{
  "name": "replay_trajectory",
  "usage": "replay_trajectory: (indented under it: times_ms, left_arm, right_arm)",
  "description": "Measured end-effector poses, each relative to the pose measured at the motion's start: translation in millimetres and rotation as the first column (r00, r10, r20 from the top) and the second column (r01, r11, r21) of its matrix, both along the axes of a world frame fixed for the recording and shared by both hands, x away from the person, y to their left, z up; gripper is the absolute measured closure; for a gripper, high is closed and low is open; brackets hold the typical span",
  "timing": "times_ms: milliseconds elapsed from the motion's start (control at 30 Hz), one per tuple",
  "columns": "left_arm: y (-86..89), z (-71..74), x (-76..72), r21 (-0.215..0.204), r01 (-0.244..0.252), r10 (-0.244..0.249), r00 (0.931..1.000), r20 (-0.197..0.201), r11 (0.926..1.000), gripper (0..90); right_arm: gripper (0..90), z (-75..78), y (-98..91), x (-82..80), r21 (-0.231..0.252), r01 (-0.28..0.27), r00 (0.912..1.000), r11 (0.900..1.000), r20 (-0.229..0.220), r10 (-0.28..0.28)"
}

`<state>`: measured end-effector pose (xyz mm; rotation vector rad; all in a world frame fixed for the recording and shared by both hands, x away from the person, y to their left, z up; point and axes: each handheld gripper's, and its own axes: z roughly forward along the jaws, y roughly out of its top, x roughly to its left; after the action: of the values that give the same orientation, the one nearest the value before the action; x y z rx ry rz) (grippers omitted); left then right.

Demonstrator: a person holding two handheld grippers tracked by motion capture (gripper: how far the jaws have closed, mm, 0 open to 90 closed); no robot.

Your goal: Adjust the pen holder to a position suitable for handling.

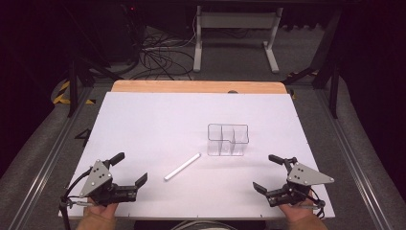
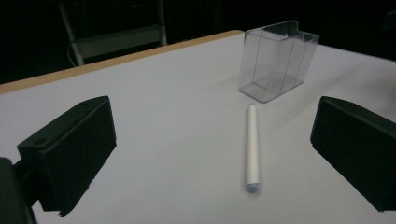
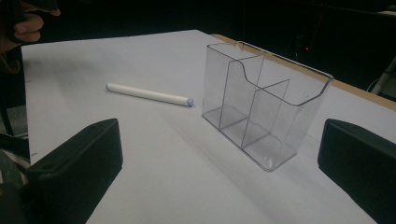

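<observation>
A white table [image 1: 143,124] seen from above, with a person's two hands at its near edge, each holding a two-jaw gripper. A white marker [image 1: 182,166] lies flat near the middle of the table, between the two grippers and well apart from both. Its long axis runs diagonally, the near end toward the person's left and the far end toward a clear plastic organizer [image 1: 228,140] that stands upright just beyond it, to the right. Marker and organizer lie close together but do not touch. In the left gripper view the marker [image 2: 252,147] points almost straight away from the camera, a bluish cap at its near end and the organizer [image 2: 276,60] past its far end. In the right gripper view the marker [image 3: 149,94] lies crosswise, cap toward the organizer [image 3: 261,107], which has upright dividers inside.

The left gripper [image 1: 130,168] sits at the near left corner, aimed inward to the right, jaws spread wide with nothing between them. The right gripper [image 1: 268,172] sits at the near right corner, aimed up and to the left, jaws likewise wide and empty. Both hands rest low at the table edge.
</observation>
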<state>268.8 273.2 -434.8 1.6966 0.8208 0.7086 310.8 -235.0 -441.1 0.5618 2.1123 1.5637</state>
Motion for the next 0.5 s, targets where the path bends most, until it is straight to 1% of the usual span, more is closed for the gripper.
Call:
replay_trajectory:
  times_ms: [67, 100, 133, 167, 200, 233, 300, 333, 500]
  left_arm:
    - [-2.5, 0.1, -1.1, 0.046, -0.011, 0.009, 0.9997, 0.025, 0.9989, 1.0]
    - [-4.1, 0.2, -1.7, 0.074, -0.031, 0.028, 0.9989, 0.036, 0.9968, 1.1]
    - [-5.5, 0.3, -2.0, 0.097, -0.043, 0.04, 0.9985, 0.038, 0.9944, 1.4]
    - [-5.8, 0.6, -2.0, 0.109, -0.039, 0.036, 0.9987, 0.036, 0.9933, 1.6]
    - [-5.8, 0.5, -1.9, 0.1, -0.028, 0.025, 0.9991, 0.033, 0.9945, 1.6]
    - [-5.5, 0.3, -1.8, 0.075, -0.011, 0.009, 0.9995, 0.029, 0.9971, 1.6]
    - [-4.3, 0.4, -0.9, 0.022, 0.026, -0.026, 0.9996, 0.015, 0.9994, 1.6]
    - [-3.8, 0.7, -0.8, 0.011, 0.033, -0.033, 0.9994, 0.006, 0.9994, 1.6]
    - [-4.2, 0.9, -0.4, 0.011, 0.042, -0.042, 0.9991, 0.0, 0.999, 1.7]
  right_arm:
    - [0.7, -0.1, -0.6, -0.5, 0.003, 0.001, 1.0, 1.0, 0.003, -0.001]
    - [0.9, -0.1, -0.9, -1.0, 0.007, 0.001, 1.0, 1.0, 0.004, -0.001]
    - [2.2, 0.2, -1.2, -1.2, 0.006, 0.0, 1.0, 1.0, 0.006, 0.0]
    - [3.0, 0.4, -1.6, -1.2, 0.006, -0.001, 1.0, 1.0, 0.005, 0.001]
    - [3.3, 0.3, -1.5, -1.1, 0.008, 0.005, 1.0, 1.0, 0.003, -0.005]
    - [3.4, 0.2, -1.3, -0.9, 0.005, 0.008, 1.0, 1.0, 0.0, -0.008]
    - [3.6, -0.3, -1.3, -0.3, 0.003, 0.003, 1.0, 1.0, 0.001, -0.003]
    - [3.6, -0.5, -1.2, -0.4, 0.004, 0.002, 1.0, 1.0, 0.0, -0.002]
    - [3.5, -0.5, -1.0, -1.0, 0.009, 0.002, 1.0, 1.0, -0.003, -0.002]
